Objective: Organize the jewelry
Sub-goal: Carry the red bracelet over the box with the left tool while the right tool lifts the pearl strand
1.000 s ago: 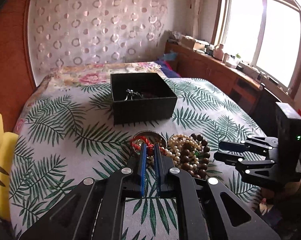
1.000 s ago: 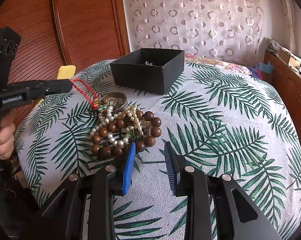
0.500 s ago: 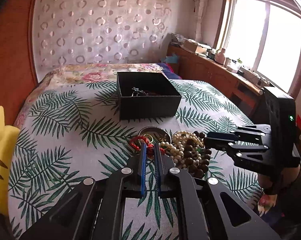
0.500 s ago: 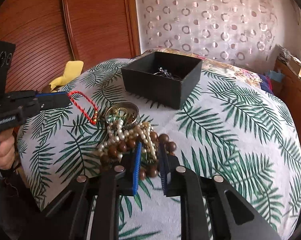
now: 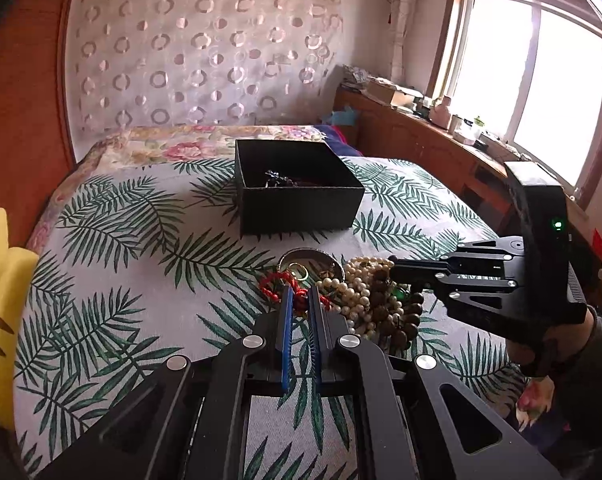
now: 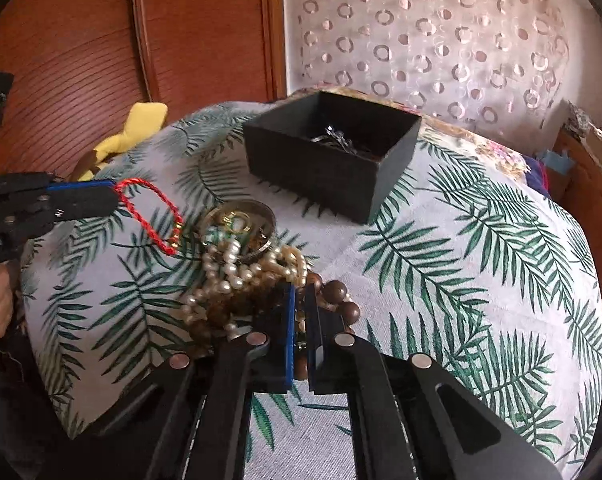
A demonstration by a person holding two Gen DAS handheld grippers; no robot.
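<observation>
My left gripper (image 5: 299,294) is shut on a red cord bracelet (image 5: 279,285) and holds it just above the cloth; the bracelet hangs as a loop in the right wrist view (image 6: 153,216). My right gripper (image 6: 299,294) is shut on the brown wooden bead string (image 6: 341,300) in a heap of pearl beads (image 6: 225,276) and wooden beads (image 5: 381,308). A round metal tin (image 6: 257,216) with rings lies beside the heap. A black open box (image 5: 297,196) holding dark jewelry stands behind it; it also shows in the right wrist view (image 6: 333,156).
Everything lies on a bed with a leaf-print cloth (image 5: 113,232). A yellow cushion (image 5: 1,292) lies at the left edge. A wooden headboard (image 6: 81,60) stands behind, and a sideboard (image 5: 421,140) with clutter runs under the window.
My right gripper moved forward into the bead heap and closed on the wooden beads. My left gripper kept its hold on the red bracelet and lifted slightly.
</observation>
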